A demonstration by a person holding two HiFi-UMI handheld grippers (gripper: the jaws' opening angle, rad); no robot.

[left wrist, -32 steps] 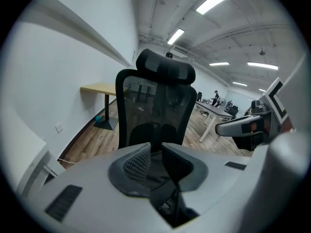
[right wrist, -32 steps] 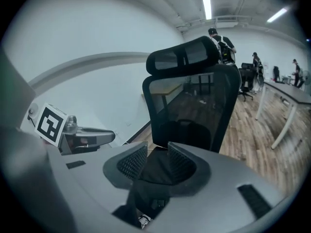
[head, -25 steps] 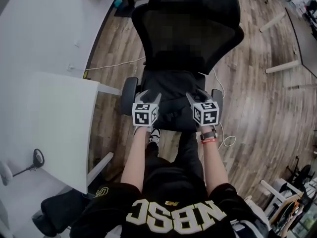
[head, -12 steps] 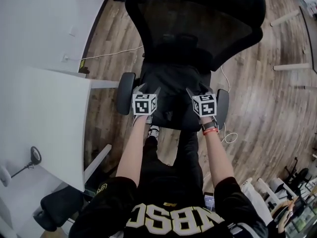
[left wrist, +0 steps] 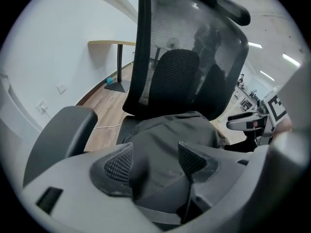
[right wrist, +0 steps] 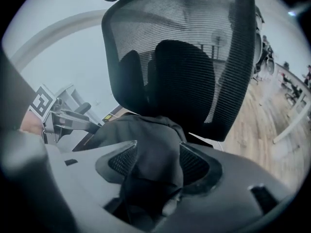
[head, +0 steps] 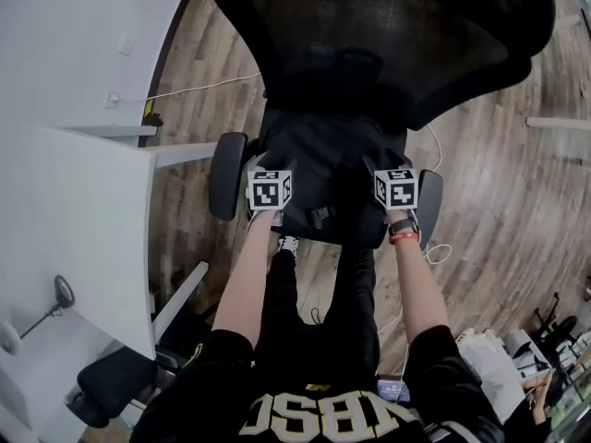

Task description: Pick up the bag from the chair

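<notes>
A black bag [head: 323,160] lies slumped on the seat of a black mesh office chair [head: 369,35]. My left gripper [head: 266,164] is down at the bag's left side and my right gripper [head: 388,168] at its right side. In the left gripper view the left gripper [left wrist: 155,152] has just been opening, and a fold of the bag [left wrist: 165,135] lies between its wide jaws. In the right gripper view the right gripper [right wrist: 158,154] has also been opening, with a bunched fold of the bag [right wrist: 141,127] standing between its pads [right wrist: 194,161]. Neither gripper clamps the fabric.
The chair's armrests [head: 226,175] [head: 429,197] flank both grippers closely. A white desk [head: 83,220] stands to the left, with another dark chair [head: 102,386] beneath its corner. A white cable [head: 185,90] runs over the wooden floor. The tall backrest rises just behind the bag.
Both grippers have come down onto the bag and drawn a little further apart. The chair fills more of the head view as the head leans in.
</notes>
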